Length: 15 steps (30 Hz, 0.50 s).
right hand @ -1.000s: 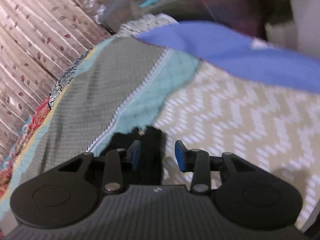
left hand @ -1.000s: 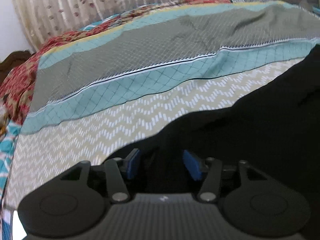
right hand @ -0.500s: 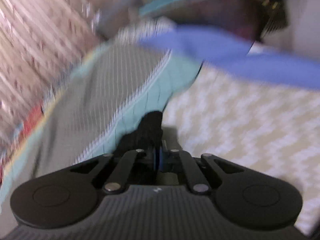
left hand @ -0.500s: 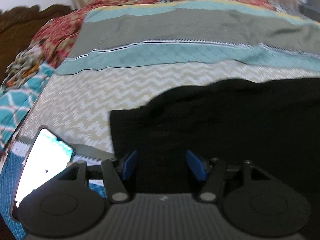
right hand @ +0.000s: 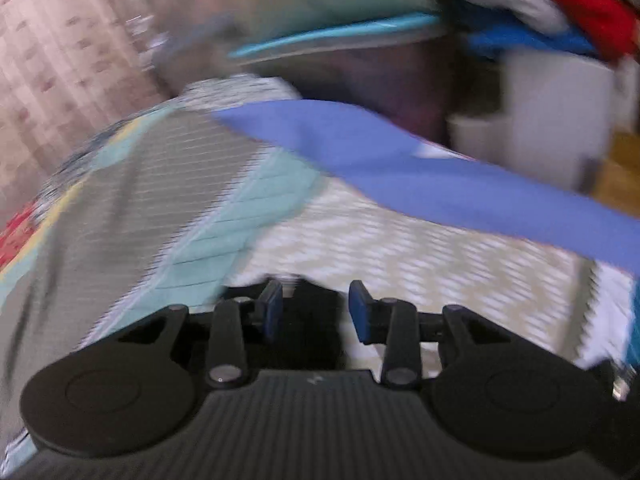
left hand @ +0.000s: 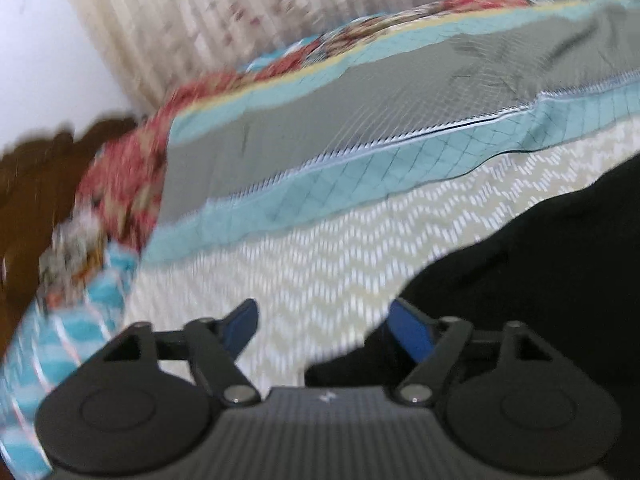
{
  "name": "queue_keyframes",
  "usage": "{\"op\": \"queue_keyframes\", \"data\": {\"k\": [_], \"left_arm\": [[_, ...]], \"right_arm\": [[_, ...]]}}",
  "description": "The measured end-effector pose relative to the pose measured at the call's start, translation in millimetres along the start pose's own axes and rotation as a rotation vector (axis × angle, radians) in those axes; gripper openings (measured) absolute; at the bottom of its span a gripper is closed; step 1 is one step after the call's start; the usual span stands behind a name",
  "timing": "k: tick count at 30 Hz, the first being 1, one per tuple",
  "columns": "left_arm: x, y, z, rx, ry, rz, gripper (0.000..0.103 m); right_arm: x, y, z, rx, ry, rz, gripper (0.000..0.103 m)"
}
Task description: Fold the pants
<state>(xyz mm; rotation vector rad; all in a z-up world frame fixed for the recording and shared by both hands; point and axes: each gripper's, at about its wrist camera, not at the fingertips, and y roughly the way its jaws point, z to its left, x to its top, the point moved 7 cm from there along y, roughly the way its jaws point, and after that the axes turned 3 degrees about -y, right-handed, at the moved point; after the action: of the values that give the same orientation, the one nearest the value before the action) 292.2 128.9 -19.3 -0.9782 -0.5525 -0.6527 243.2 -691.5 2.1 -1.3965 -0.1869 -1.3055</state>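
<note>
The black pants [left hand: 540, 264] lie on the patterned bedspread [left hand: 340, 248], filling the right side of the left wrist view. My left gripper [left hand: 326, 330] is open, its right finger at the pants' edge and its left finger over bare bedspread. In the right wrist view a small part of the black pants [right hand: 312, 320] shows between the blue pads. My right gripper [right hand: 314, 310] is open just above that cloth. Both views are blurred by motion.
A blue cloth [right hand: 420, 176] lies across the bed ahead of the right gripper. A curtain [left hand: 240, 20] hangs behind the bed. Dark wooden furniture [left hand: 36, 168] stands at the left. A white container [right hand: 552, 120] stands beyond the bed at the right.
My right gripper was shut on the pants half a second ago and has opened. My left gripper has swung left, so the pants now sit at its right, and the phone has left view.
</note>
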Motion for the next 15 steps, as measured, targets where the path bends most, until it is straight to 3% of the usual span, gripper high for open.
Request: {"op": "queue_keyframes", "data": {"k": [4,10,11,12,13,14,15], "left_arm": [[10,21,-35,-0.017,0.144,-0.044,0.082],[-4,55,-73,-0.023,0.288,-0.03,0.078],[-6,59,-77,-0.019,0.3,-0.037,0.067],[-6,61,-80,-0.023,0.306,-0.04,0.044],[-7,64,-84,-0.043,0.312,-0.03,0.031],[-8,64,-88,-0.068,0.313,-0.018,0.007],[-7,63,-92,-0.062,0.319,-0.025,0.007]], "right_arm": [[-7,39,51,0.047,-0.058,0.14,0.052],[-22,100,64,-0.128,-0.105,0.221,0.066],[-26,105,62,-0.145,-0.103,0.231,0.066],[-28,106,62,-0.155,-0.109,0.22,0.064],[-30,106,65,-0.174,-0.128,0.203,0.06],[-31,104,69,-0.181,-0.159,0.187,0.03],[-33,103,71,-0.148,-0.168,0.184,0.009]]}}
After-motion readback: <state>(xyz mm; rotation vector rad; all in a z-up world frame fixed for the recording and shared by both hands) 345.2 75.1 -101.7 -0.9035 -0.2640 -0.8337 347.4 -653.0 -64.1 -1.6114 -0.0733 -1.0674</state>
